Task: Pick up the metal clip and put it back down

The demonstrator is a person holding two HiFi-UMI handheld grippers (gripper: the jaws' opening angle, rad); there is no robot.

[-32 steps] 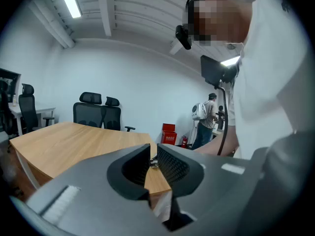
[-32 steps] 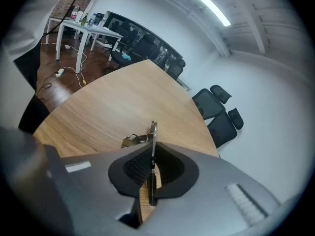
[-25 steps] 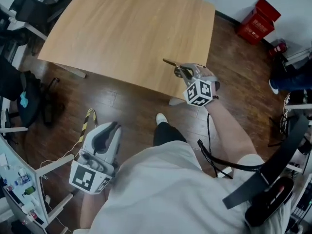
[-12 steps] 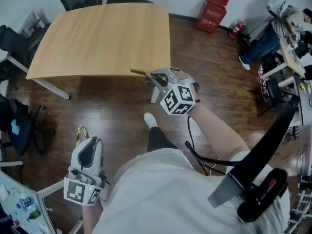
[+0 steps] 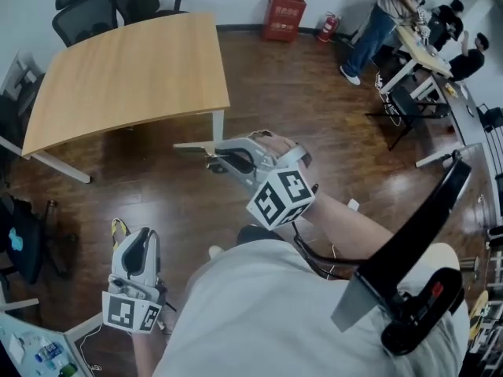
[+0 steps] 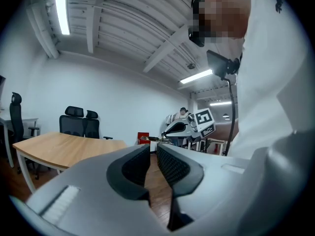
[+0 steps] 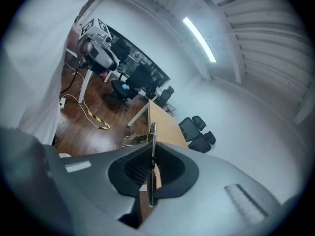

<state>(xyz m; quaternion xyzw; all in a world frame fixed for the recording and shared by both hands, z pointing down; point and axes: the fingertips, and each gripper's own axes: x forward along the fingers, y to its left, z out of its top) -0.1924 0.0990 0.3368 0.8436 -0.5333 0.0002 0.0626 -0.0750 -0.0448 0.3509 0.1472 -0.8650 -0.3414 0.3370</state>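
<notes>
Two jaws of my right gripper [image 7: 150, 173] are pressed together on the metal clip [image 7: 153, 146], a thin flat strip that stands edge-on between the pads and sticks out past their tips. On the head view I see this gripper [image 5: 218, 157] held out in front of me, roughly level. The clip [image 5: 192, 144] points left from its jaws, up in the air over the dark wood floor [image 5: 314, 93]. It is just off the near corner of the desk [image 5: 126, 69], and I cannot see it touching the desk. My left gripper [image 6: 152, 163] has its jaws a narrow gap apart with nothing between them; I see floor through the gap. On the head view the left gripper [image 5: 135, 246] hangs low at my side, well apart from the right one, beside a yellow-and-black cable [image 5: 118, 228] on the floor. Black office chairs [image 5: 102, 2] stand at the desk's far side. A red box [image 5: 287, 6] sits by the wall, and people [image 5: 393, 6] are at other tables on the far right.
</notes>
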